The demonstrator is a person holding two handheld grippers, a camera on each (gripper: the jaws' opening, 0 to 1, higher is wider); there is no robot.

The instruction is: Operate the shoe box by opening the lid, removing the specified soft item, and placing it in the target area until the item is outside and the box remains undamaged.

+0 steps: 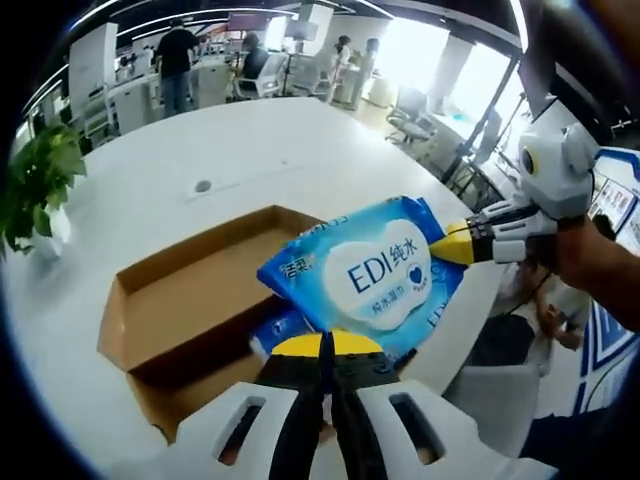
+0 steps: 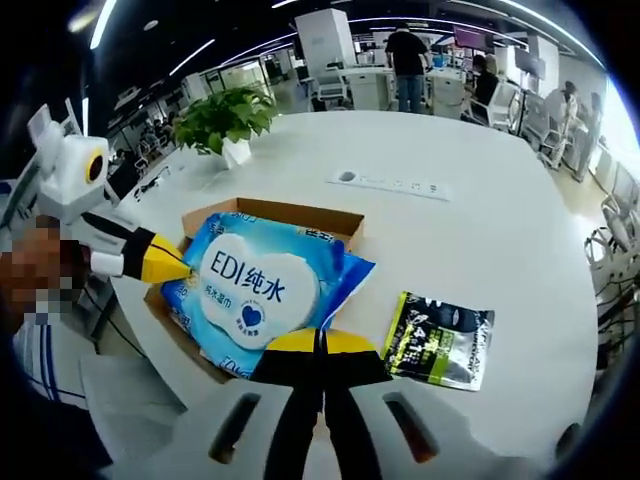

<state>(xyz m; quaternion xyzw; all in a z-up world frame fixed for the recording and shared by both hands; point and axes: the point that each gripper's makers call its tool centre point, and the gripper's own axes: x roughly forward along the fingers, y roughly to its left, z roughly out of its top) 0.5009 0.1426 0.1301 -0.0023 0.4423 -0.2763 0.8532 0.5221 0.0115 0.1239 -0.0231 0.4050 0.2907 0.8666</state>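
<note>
Above the open cardboard shoe box [image 1: 190, 300], a blue wet-wipe pack [image 1: 375, 270] is held between both tools. The left hand-held gripper [image 1: 327, 345] has its yellow-tipped jaws closed on the pack's near edge in the left gripper view; in the right gripper view the same tool enters from the left, its yellow tip [image 2: 160, 262] pinching the pack's side. The right hand-held gripper [image 2: 320, 343] likewise has its jaws closed on the pack's edge, and in the left gripper view it reaches in from the right with its tip [image 1: 455, 245] on the pack's corner. The pack, printed "EDI" in dark blue on a white cloud-shaped label, lies tilted over the box, covering most of the opening in the right gripper view [image 2: 265, 290]. A second blue pack [image 1: 275, 330] lies beneath it inside the box. The box stands on a white round table [image 1: 250, 150]. On the table just beside the box lies a black and green packet [image 2: 440, 342]. A potted green plant [image 2: 225, 120] stands at the table's edge. People stand at desks in the background.
</note>
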